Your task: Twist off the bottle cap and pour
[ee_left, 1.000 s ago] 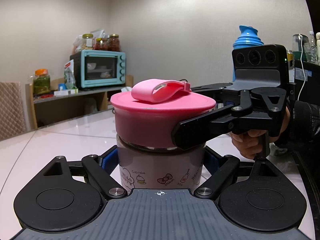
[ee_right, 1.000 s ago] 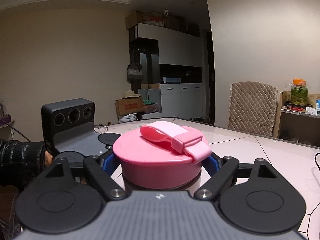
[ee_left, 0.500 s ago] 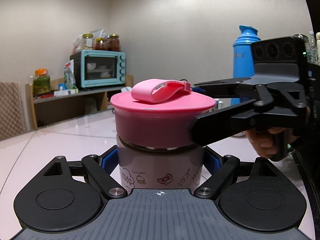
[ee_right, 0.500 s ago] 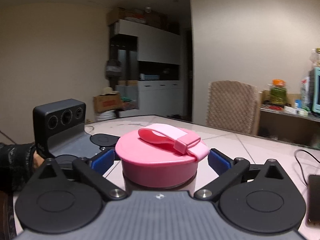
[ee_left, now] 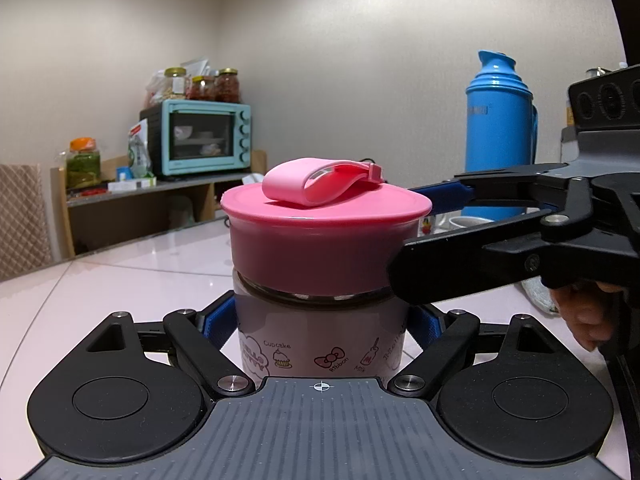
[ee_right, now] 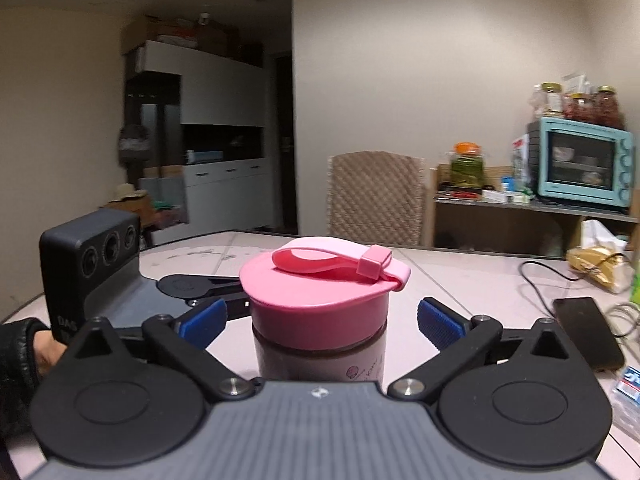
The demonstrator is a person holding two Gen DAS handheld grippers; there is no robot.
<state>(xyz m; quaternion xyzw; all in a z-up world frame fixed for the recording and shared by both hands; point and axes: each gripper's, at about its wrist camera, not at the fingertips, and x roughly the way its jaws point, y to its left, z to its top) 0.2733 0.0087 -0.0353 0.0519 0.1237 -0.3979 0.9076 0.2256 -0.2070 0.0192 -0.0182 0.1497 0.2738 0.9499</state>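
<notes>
A squat bottle (ee_left: 320, 340) with cartoon prints stands on the table under a wide pink cap (ee_left: 326, 236) with a looped strap. My left gripper (ee_left: 320, 320) is shut on the bottle's body below the cap. My right gripper (ee_right: 322, 316) is open; its blue pads (ee_right: 440, 322) stand apart from the cap (ee_right: 320, 300) on both sides. In the left wrist view the right gripper (ee_left: 424, 236) reaches in from the right at cap height.
A blue thermos (ee_left: 500, 136) and a white cup (ee_left: 468, 222) stand behind the bottle. A phone (ee_right: 588, 332), a cable and a snack bag (ee_right: 600, 268) lie to the right. A chair (ee_right: 376, 196) and a shelf with a teal oven (ee_right: 584, 160) stand beyond the table (ee_left: 132, 272).
My right gripper let go of the cap, opened and swung around the bottle while pulling back a little. The left gripper and bottle stayed still.
</notes>
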